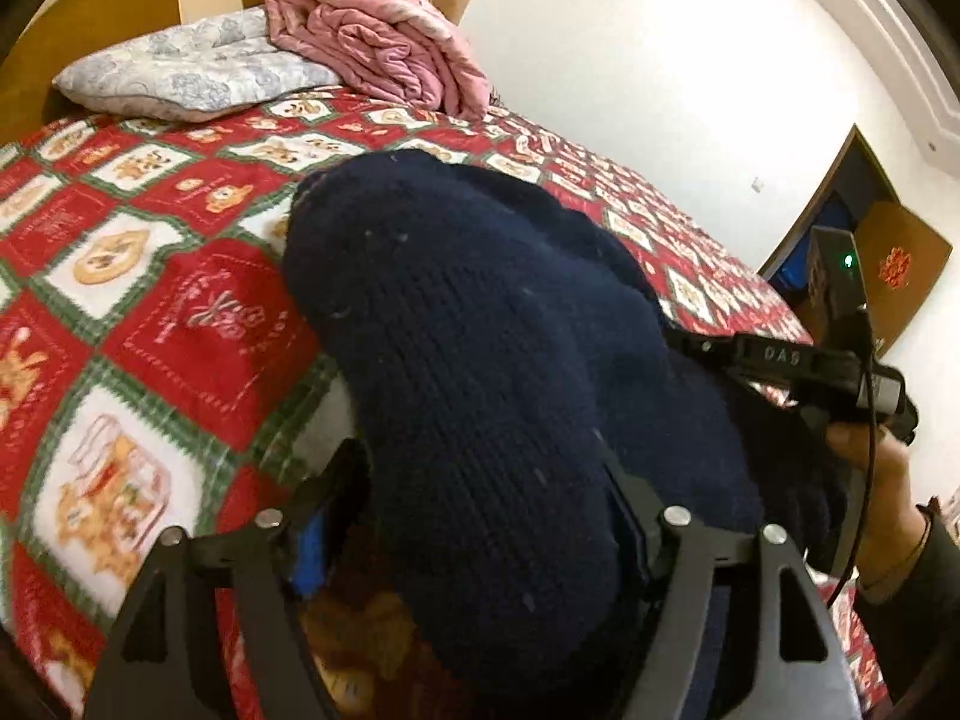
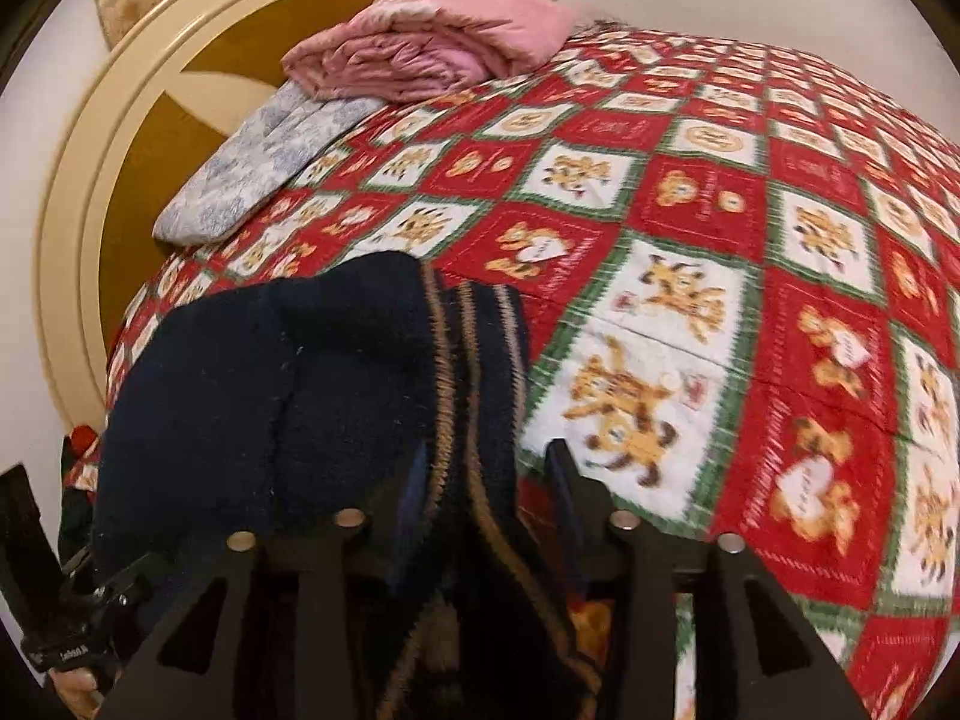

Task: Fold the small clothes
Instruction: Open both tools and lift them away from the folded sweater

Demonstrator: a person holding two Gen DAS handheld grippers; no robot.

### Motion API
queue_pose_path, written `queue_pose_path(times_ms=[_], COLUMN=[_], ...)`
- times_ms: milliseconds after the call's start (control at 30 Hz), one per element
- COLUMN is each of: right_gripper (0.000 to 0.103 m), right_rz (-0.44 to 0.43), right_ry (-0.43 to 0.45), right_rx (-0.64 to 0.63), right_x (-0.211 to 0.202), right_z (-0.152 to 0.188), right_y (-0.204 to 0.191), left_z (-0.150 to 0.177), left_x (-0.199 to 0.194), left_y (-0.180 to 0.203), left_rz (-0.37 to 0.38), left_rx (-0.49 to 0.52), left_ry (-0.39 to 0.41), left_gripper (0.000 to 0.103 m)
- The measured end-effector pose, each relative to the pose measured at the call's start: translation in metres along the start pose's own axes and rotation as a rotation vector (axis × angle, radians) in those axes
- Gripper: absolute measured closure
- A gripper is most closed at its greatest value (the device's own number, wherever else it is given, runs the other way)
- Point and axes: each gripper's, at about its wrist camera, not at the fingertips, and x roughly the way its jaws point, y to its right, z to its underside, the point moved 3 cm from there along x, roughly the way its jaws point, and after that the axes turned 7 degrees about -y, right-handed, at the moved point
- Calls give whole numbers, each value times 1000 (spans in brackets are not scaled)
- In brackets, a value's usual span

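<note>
- A bed (image 1: 150,276) under a red, white and green bear-print cover fills both views; a pale pillow (image 1: 192,75) and a folded pink quilt (image 1: 384,42) lie by the round headboard (image 2: 120,180).
- The dark navy knit (image 1: 468,372) lies bunched on the cover near the bed's edge, between both pairs of tongs.
- Left view only: a white wall, a doorway at the right, and the person's right hand (image 1: 870,468) gripping the other tool's black body with a green light on it.
- Right view only: tan stripes (image 2: 456,396) running down the knit's edge.
- Left tongs (image 1: 480,492): jaws stand wide either side of the knit mound; the fabric covers the right finger, so whether the pads press on it is unclear.
- Right tongs (image 2: 480,480): jaws part open, the striped edge lying between them; the left finger is buried in fabric, the right finger (image 2: 570,480) stands clear of it.
- The right view is motion-blurred, and the knit's lower part is cut off in both.
</note>
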Motion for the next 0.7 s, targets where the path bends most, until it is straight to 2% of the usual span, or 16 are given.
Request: queue_pose_path(times_ms=[133,267,467,533,633,700], right_gripper=[51,51,49,40,39,39], right_rz=[18,115,259,275,285,282], right_ry=[23,64,199,248,319,354], right_rx=[46,61,-28,-57,-116,-150], right_x=[-17,-47,-120,-144,-180,-202], right_z=[11,24,60,75,100,117], right_y=[7,7,-28,-42,-71,-90], left_z=[10,23,39,39,43,43], left_x=[-16,-36,-91,-107,-140,-156], left_y=[-4,-5,7,13,25,33], left_rz=[-17,-59,-150,-167,-186,-172], left_rx=[-13,-10,44,62,100,125], left_ry=[-7,-9,82,108,178,214], left_gripper=[21,20,20,20,16,15])
